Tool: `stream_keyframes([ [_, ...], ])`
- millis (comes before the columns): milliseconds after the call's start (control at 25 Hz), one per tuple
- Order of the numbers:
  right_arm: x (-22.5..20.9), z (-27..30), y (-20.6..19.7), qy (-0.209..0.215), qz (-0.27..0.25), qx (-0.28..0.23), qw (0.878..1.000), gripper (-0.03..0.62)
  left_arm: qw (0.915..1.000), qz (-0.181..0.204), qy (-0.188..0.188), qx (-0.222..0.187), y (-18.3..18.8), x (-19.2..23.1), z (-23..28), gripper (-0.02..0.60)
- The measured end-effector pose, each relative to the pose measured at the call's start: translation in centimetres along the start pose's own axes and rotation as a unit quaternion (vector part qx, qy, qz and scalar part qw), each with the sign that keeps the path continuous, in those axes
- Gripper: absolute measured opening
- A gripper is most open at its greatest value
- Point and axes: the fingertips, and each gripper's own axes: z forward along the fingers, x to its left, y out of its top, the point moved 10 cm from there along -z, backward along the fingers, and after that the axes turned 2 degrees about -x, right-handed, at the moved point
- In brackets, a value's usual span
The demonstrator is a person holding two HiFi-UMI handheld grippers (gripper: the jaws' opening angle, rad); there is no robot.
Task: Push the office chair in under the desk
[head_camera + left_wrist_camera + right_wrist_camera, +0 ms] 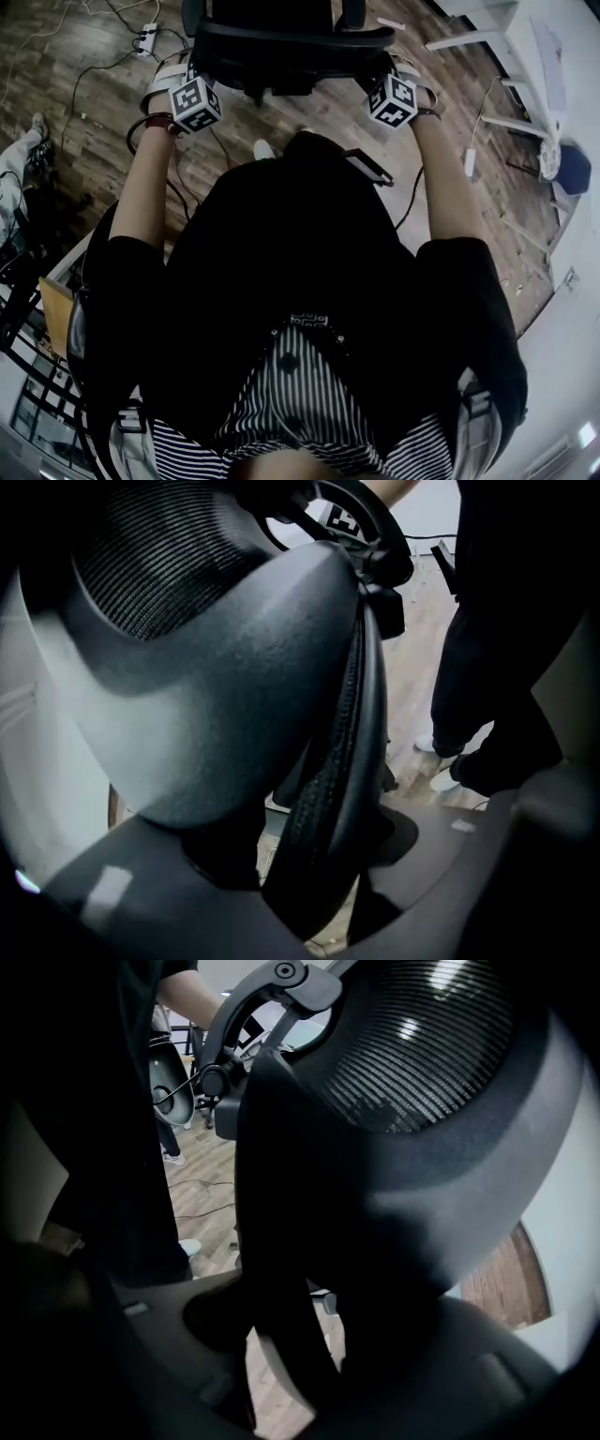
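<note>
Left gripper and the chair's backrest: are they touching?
Cannot tell. In the left gripper view the backrest's edge stands between the jaws of the left gripper, but dark shadow hides whether either jaw presses on it.

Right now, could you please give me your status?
Left gripper, right gripper straddling office chair backrest; grip unclear. Power strip on floor left of chair.
</note>
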Motion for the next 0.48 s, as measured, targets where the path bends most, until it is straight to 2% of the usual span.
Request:
stream_keyframes([
  [160, -1.1, 1.1, -0.1, 0.013, -0.010, -0.003, 1.000, 0.222, 0.9999, -0.002, 0.008, -0.008, -0.2, 1.1, 0.6, 0.244],
  [480, -3.0, 3.5, 0.8, 0.006, -0.024, 0.003, 1.000, 0.169, 0.9999, 0.010, 0.006, -0.007, -1.4, 4.7, 2.8, 0.247],
])
